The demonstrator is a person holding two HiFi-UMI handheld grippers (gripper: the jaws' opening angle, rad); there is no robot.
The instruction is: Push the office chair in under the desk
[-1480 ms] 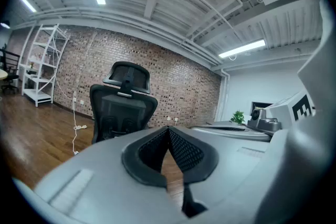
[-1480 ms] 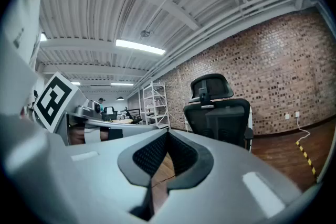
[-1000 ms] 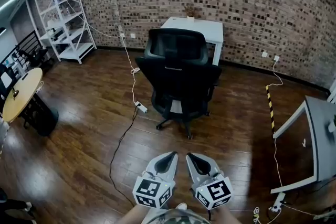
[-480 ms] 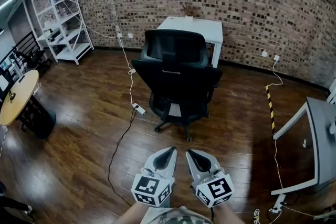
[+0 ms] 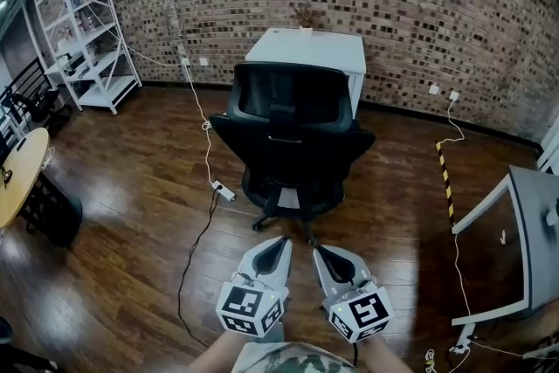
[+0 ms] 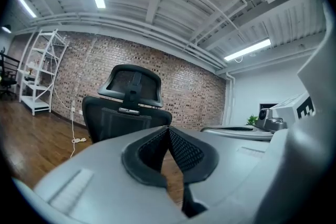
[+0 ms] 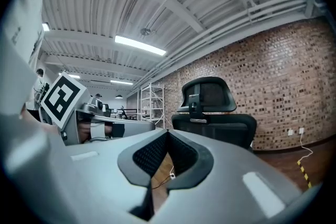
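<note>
White shelving rack (image 5: pixel 83 39) against brick wall (image 5: pixel 437 4); round wooden table (image 5: pixel 22 179) far left; power strip (image 5: pixel 222 190) lying on wood floor (image 5: pixel 131 258); grey table (image 5: pixel 534 223) at right.

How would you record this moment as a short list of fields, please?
chair: black mesh-backed office chair, back toward the person, out in front of the desk
desk: white rectangular desk against the brick wall
left gripper: shut, empty, short of the chair
right gripper: shut, empty, short of the chair
floor: dark wooden boards, white power strip left of chair
</note>
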